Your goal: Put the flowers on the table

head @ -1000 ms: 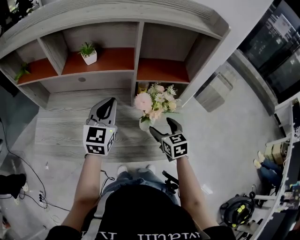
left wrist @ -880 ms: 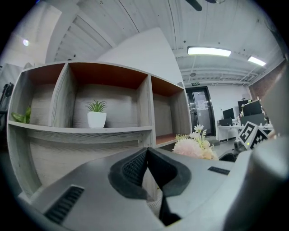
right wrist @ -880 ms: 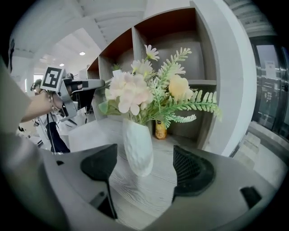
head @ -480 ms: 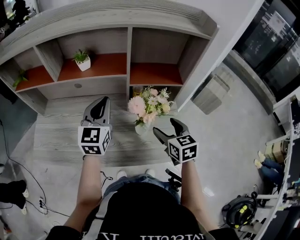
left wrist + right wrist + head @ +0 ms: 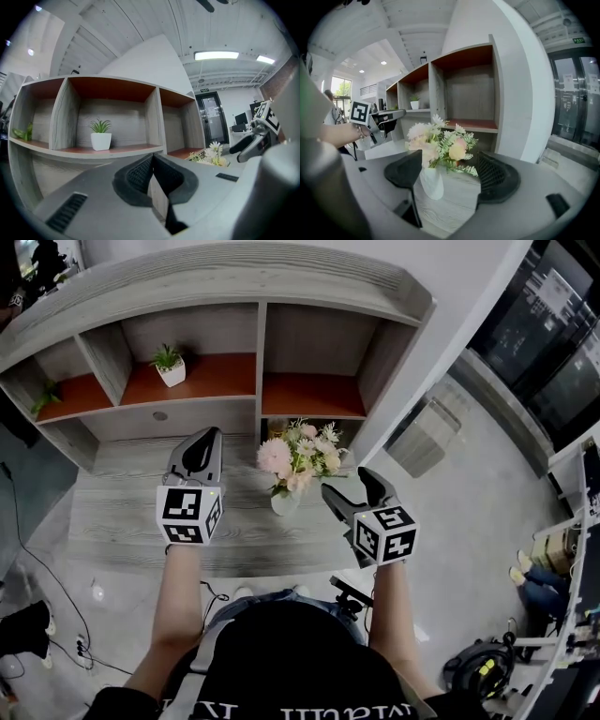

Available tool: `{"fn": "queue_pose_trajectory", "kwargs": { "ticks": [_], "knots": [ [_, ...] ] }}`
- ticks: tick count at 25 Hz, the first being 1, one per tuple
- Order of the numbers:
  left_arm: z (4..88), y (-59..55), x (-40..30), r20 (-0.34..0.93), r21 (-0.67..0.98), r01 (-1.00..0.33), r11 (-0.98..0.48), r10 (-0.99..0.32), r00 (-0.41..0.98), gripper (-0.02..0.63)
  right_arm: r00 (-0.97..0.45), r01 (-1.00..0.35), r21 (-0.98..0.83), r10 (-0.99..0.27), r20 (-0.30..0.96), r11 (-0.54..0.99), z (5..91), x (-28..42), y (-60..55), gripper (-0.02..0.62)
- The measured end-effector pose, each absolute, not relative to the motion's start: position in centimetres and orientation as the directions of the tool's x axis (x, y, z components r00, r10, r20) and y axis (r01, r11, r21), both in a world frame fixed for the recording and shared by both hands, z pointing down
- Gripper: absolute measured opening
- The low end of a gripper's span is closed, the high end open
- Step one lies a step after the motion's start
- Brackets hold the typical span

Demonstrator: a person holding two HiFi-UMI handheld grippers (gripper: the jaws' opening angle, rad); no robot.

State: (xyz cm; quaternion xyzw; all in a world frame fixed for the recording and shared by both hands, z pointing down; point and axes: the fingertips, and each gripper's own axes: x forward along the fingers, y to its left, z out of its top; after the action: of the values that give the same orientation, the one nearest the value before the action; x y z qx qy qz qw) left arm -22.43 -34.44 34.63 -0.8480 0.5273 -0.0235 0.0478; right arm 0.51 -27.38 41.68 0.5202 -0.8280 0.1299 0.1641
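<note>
A bunch of pink, cream and white flowers [image 5: 298, 454] in a small white vase [image 5: 283, 502] stands upright on the grey wooden table [image 5: 122, 512]. My right gripper [image 5: 355, 493] is open just right of the vase, apart from it. In the right gripper view the vase [image 5: 431, 182] and the flowers [image 5: 440, 143] show beyond my right gripper [image 5: 449, 171], with nothing held between the pads. My left gripper [image 5: 201, 452] hovers over the table left of the flowers, jaws closed together and empty; the left gripper view shows my left gripper [image 5: 151, 176] with its pads touching.
A grey shelf unit [image 5: 258, 352] with red-brown boards rises behind the table. A small potted plant [image 5: 171, 365] sits in one upper compartment, another green plant [image 5: 45, 395] at far left. Grey floor [image 5: 441, 521] lies to the right. A bag [image 5: 483, 662] rests on the floor.
My right gripper has drawn back to the right, away from the vase, which stays standing on the table. My left gripper has barely moved.
</note>
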Motion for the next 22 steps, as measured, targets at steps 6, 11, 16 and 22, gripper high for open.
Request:
{"fn": "queue_pose_trajectory", "kwargs": {
  "ticks": [6,11,16,22],
  "knots": [
    [32.9,-34.3,-22.2,-0.036,-0.129,-0.891,-0.436,-0.896,0.443,0.009,-0.356,-0.929,-0.016,-0.880,0.313,0.370,37.5,1.9,-28.3,0.297],
    [31.8,-33.9,-21.9,-0.058,-0.146,-0.891,-0.430,-0.895,0.441,0.011,-0.277,-0.955,0.058,-0.946,0.169,0.290,33.3,3.5,-28.4,0.156],
    [30.7,-33.7,-21.9,-0.079,-0.164,-0.891,-0.424,-0.894,0.440,0.011,-0.220,-0.970,0.092,-0.974,0.058,0.224,30.1,4.3,-28.4,0.026],
    [29.4,-33.4,-21.9,-0.107,-0.189,-0.890,-0.415,-0.892,0.439,0.011,-0.226,-0.968,0.118,-0.974,-0.030,0.221,27.7,4.2,-28.0,0.015]
  ]
}}
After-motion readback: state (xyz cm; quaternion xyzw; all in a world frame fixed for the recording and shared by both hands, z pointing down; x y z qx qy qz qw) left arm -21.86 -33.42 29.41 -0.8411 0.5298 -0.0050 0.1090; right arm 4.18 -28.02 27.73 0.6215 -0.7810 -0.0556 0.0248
